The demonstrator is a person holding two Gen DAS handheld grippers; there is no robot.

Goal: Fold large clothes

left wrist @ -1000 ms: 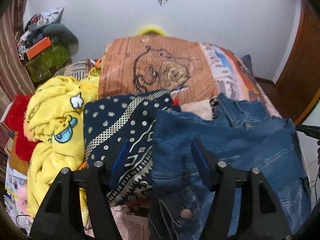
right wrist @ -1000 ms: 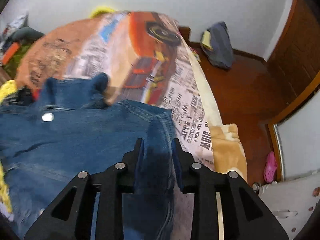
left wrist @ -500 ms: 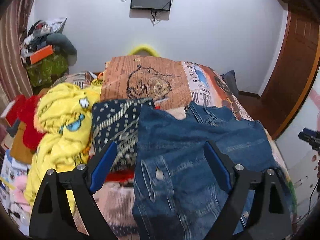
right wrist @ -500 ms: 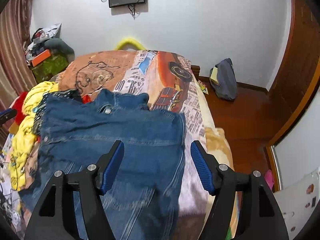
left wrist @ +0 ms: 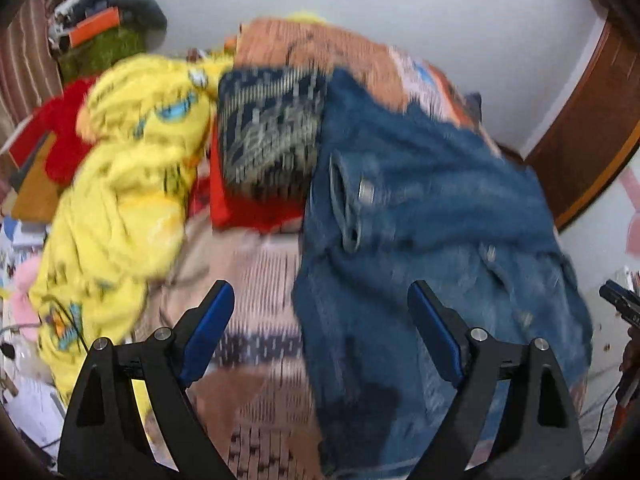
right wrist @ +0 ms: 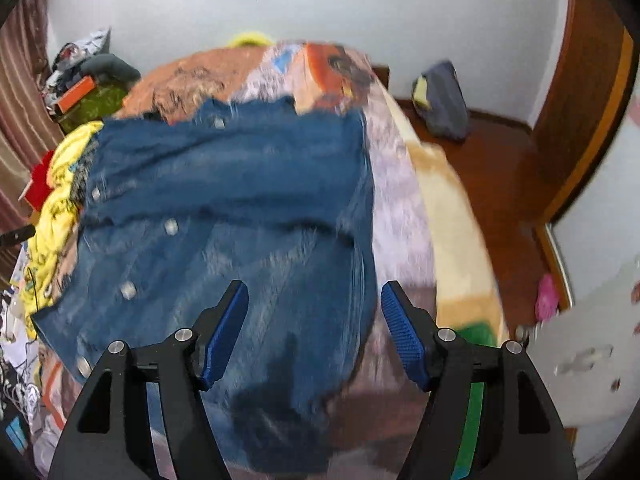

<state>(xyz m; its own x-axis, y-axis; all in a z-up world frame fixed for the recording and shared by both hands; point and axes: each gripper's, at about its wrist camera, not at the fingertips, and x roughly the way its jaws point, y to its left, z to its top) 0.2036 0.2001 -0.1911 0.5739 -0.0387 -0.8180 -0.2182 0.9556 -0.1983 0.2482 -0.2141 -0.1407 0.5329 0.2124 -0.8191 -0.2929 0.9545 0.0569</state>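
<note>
A blue denim jacket (left wrist: 420,216) lies spread on the bed, collar toward the far wall; it also shows in the right wrist view (right wrist: 224,216). My left gripper (left wrist: 320,312) is open and empty, above the jacket's near left edge. My right gripper (right wrist: 314,316) is open and empty, above the jacket's near right edge. Both views are motion-blurred.
A yellow cartoon garment (left wrist: 128,168), a navy patterned folded cloth (left wrist: 272,140) and red cloth (left wrist: 248,212) lie left of the jacket. The printed bedspread (right wrist: 400,184) drops to a wooden floor (right wrist: 500,176) on the right, with a dark bag (right wrist: 440,100) there. Clutter is stacked at far left (left wrist: 100,36).
Both grippers let go of the denim jacket, opened wide and drew back. The jacket now lies flat on the bed.
</note>
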